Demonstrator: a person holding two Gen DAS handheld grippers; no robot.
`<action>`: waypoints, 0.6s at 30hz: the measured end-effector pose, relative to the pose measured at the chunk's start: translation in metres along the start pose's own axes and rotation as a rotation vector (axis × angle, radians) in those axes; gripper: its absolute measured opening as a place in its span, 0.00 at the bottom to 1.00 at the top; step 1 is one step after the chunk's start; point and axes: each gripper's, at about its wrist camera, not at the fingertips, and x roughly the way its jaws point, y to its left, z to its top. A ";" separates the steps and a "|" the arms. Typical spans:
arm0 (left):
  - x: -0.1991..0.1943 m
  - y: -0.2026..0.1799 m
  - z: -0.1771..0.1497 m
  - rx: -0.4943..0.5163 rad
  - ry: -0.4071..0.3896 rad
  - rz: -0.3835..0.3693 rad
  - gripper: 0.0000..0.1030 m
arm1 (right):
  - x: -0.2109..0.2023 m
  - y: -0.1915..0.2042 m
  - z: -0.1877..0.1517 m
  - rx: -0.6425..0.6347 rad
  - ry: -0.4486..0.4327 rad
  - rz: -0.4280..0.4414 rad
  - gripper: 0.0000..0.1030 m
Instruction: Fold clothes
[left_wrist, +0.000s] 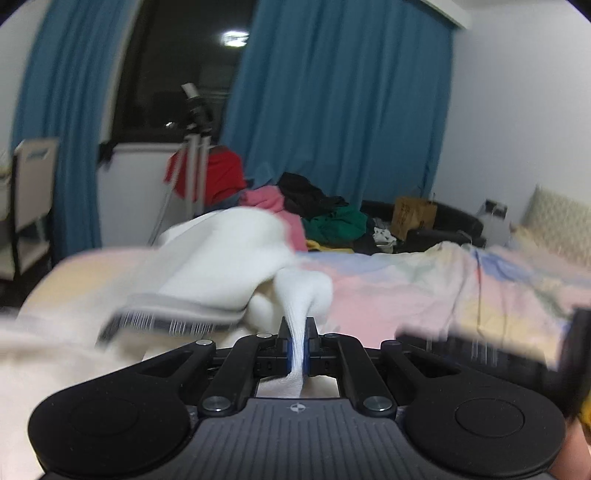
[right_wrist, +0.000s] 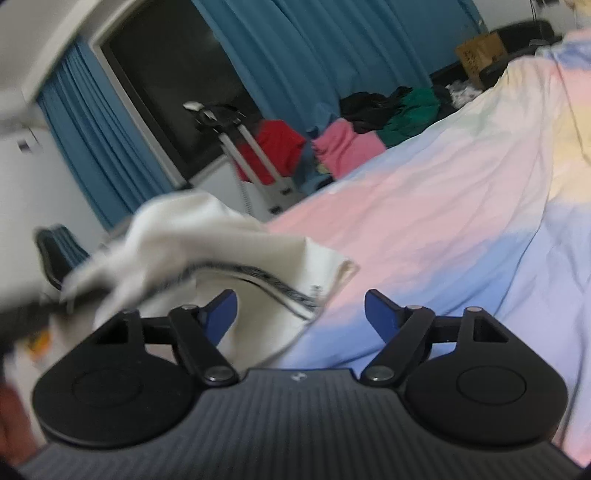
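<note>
Left gripper clamped on a white garment; right gripper agape, empty — cloth to its left may slip free if tugged.

The white garment, cream-white knit with a dark striped ribbed hem, hangs bunched and lifted above the pastel bed. One pinched fold runs up from it, away from the bed. Its hem corner droops onto the bed's pink patch, blurred.

Pastel bed, white garment seemingly on it
</note>
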 end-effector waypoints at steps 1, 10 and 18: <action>-0.017 0.007 -0.012 -0.029 -0.001 0.008 0.05 | -0.003 -0.001 0.001 0.031 0.013 0.037 0.71; -0.048 0.053 -0.042 -0.212 0.008 0.018 0.06 | 0.004 -0.013 -0.013 0.297 0.175 0.125 0.53; -0.033 0.083 -0.061 -0.323 -0.015 -0.059 0.06 | 0.105 -0.020 0.018 0.446 0.231 0.040 0.54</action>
